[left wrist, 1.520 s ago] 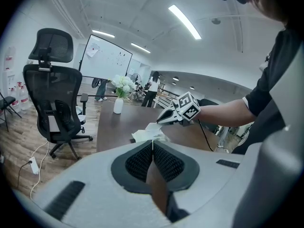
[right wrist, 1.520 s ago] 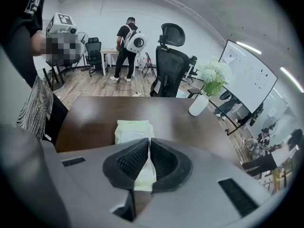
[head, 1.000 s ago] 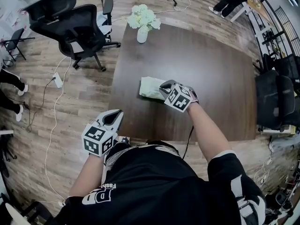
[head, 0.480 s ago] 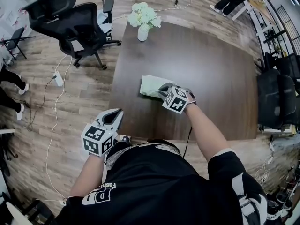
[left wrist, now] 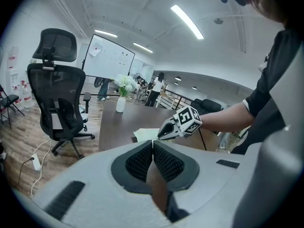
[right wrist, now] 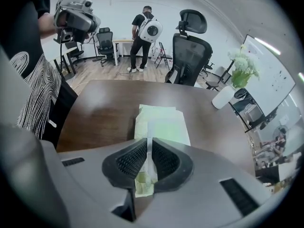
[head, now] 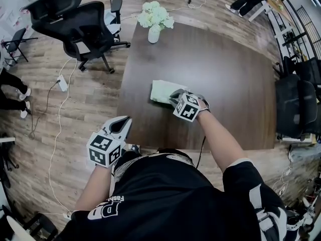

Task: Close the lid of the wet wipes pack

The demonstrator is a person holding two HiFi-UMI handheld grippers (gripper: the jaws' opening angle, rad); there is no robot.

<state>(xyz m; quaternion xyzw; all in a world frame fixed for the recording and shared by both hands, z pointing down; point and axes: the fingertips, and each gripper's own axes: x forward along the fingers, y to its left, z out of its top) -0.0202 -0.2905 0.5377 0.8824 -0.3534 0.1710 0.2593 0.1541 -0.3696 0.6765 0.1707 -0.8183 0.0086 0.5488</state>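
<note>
The pale green wet wipes pack (head: 160, 91) lies flat on the dark brown table (head: 225, 74), left of its middle. My right gripper (head: 175, 97) sits at the pack's near right end. In the right gripper view the pack (right wrist: 161, 126) stretches away from the jaws, and the right gripper (right wrist: 149, 144) is shut on the thin white lid flap (right wrist: 149, 132), which stands edge-on between the pads. My left gripper (head: 122, 126) hangs off the table's near left corner, close to my body. In its own view the left gripper (left wrist: 153, 144) is shut with nothing in it, and the pack (left wrist: 145, 134) and right gripper (left wrist: 176, 126) lie ahead.
A white vase of white flowers (head: 154, 20) stands at the table's far left edge. Black office chairs (head: 80, 26) stand on the wood floor at the left, another chair (head: 296, 107) at the right. Cables (head: 55, 119) trail on the floor. A person (right wrist: 145, 30) stands far off.
My right gripper has shifted slightly left and nearer over the pack's end. The left gripper has barely moved.
</note>
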